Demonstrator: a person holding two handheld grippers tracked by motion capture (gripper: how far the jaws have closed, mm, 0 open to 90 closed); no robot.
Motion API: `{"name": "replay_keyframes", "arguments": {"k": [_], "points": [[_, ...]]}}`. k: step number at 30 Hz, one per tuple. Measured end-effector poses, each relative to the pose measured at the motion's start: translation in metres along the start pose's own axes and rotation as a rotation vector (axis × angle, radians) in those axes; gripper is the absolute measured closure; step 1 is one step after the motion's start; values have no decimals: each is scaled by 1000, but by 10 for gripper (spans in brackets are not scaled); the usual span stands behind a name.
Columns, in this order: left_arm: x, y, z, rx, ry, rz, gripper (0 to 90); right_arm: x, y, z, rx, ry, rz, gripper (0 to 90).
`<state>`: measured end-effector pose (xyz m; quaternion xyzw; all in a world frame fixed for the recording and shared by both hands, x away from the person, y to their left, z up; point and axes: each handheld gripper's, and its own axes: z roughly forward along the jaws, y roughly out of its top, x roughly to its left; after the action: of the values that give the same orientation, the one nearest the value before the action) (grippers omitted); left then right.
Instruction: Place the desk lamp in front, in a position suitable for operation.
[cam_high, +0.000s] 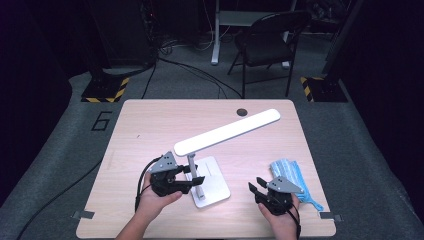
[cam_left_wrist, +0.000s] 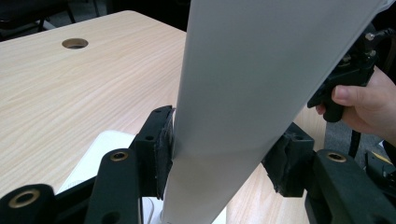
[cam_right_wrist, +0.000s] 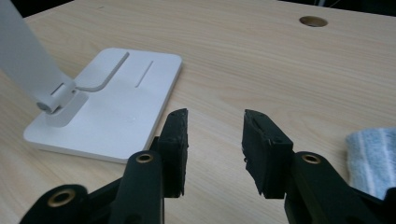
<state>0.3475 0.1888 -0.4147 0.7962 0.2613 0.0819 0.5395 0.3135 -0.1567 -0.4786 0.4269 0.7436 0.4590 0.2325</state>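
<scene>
A white desk lamp stands on the table, with a long head (cam_high: 227, 131), a flat post (cam_high: 191, 165) and a rectangular base (cam_high: 215, 185). My left gripper (cam_high: 195, 181) reaches in from the left at the post, low above the base. In the left gripper view the wide white post (cam_left_wrist: 243, 84) runs up between the jaws and both pads (cam_left_wrist: 164, 140) lie against its edges. My right gripper (cam_high: 256, 184) hovers right of the base, open, with bare table between its pads (cam_right_wrist: 175, 140). A blue striped cloth (cam_high: 290, 172) lies just to its right.
A round cable hole (cam_high: 242, 112) sits near the table's far edge. The lamp base (cam_right_wrist: 121, 93) lies ahead and left of the right jaws, with the cloth's corner (cam_right_wrist: 373, 158) at their right. A black chair (cam_high: 267, 40) stands on the floor beyond the table.
</scene>
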Motion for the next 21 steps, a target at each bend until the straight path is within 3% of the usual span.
{"name": "replay_keyframes", "arguments": {"k": [9, 21], "points": [[-1, 1, 1, 2, 0, 3, 479, -27, 0, -12, 26, -104, 48, 552], [-1, 0, 0, 0, 24, 14, 461, -62, -9, -25, 79, -281, 36, 494]]}}
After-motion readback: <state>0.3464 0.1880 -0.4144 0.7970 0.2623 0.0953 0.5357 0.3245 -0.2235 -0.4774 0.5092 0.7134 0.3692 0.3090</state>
